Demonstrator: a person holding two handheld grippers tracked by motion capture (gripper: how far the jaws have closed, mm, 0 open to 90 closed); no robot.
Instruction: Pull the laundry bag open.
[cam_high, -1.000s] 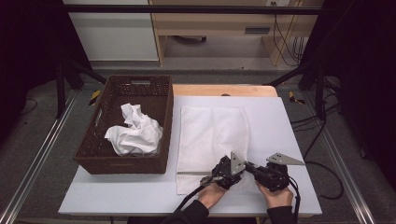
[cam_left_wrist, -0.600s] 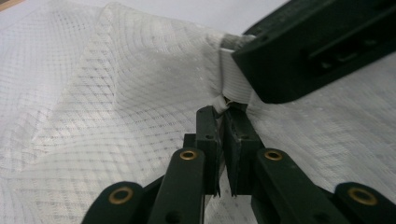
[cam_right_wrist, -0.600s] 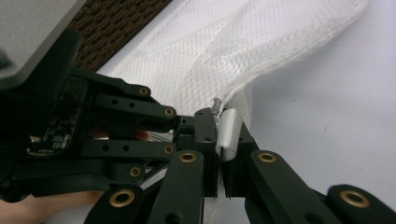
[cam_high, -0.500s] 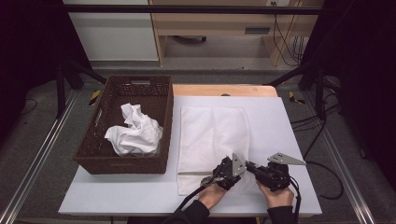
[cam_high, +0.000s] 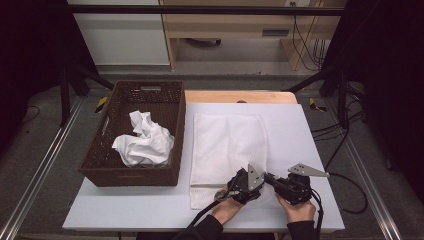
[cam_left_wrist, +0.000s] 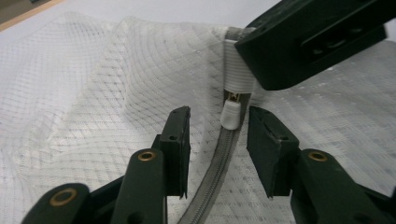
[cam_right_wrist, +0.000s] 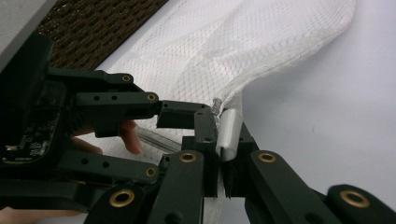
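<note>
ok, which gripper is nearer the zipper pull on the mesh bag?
Left. The left gripper has its jaws open on either side of the zipper pull, not touching it. The right gripper is shut on the bag's end tab, just past the pull.

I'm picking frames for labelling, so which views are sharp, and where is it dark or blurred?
High view: table evenly lit, surroundings black, mesh bag soft. Left gripper view: zipper pull crisp, near fingers slightly soft. Right gripper view: bag's end tab sharp, basket blurred.
</note>
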